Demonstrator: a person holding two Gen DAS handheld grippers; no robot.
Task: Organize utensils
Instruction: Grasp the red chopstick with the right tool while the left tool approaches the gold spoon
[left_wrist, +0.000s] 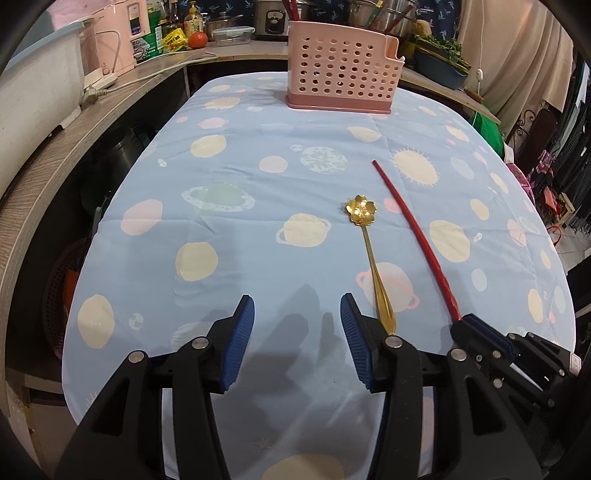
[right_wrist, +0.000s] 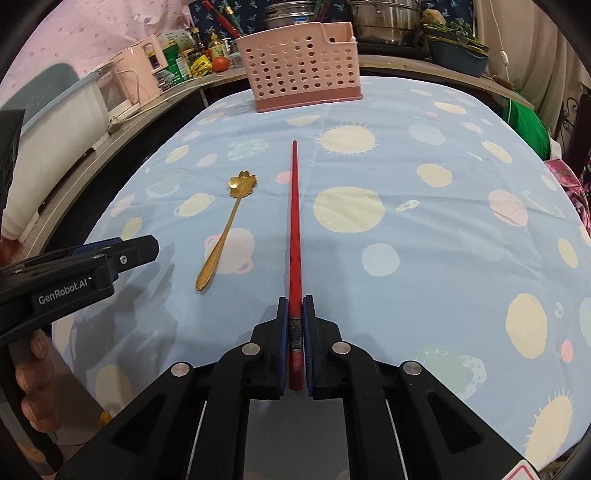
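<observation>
A red chopstick (right_wrist: 294, 221) lies lengthwise on the blue tablecloth, and my right gripper (right_wrist: 295, 306) is shut on its thick near end. From the left wrist view the same red chopstick (left_wrist: 413, 236) runs into the right gripper (left_wrist: 476, 325) at the lower right. A gold spoon (left_wrist: 369, 254) with a flower-shaped bowl lies just left of it; its handle end sits beside the right fingertip of my left gripper (left_wrist: 297, 310), which is open with only cloth between its pads. The gold spoon (right_wrist: 229, 225) also shows in the right wrist view. A pink perforated utensil holder (left_wrist: 341, 79) stands at the table's far end.
The blue tablecloth (left_wrist: 221, 229) has planet prints. A wooden counter (left_wrist: 74, 122) curves along the left with a pink appliance (left_wrist: 110, 40), bottles and a tomato. Pots stand behind the pink holder (right_wrist: 301, 79). A hand (right_wrist: 31, 373) grips the left gripper's handle (right_wrist: 74, 280).
</observation>
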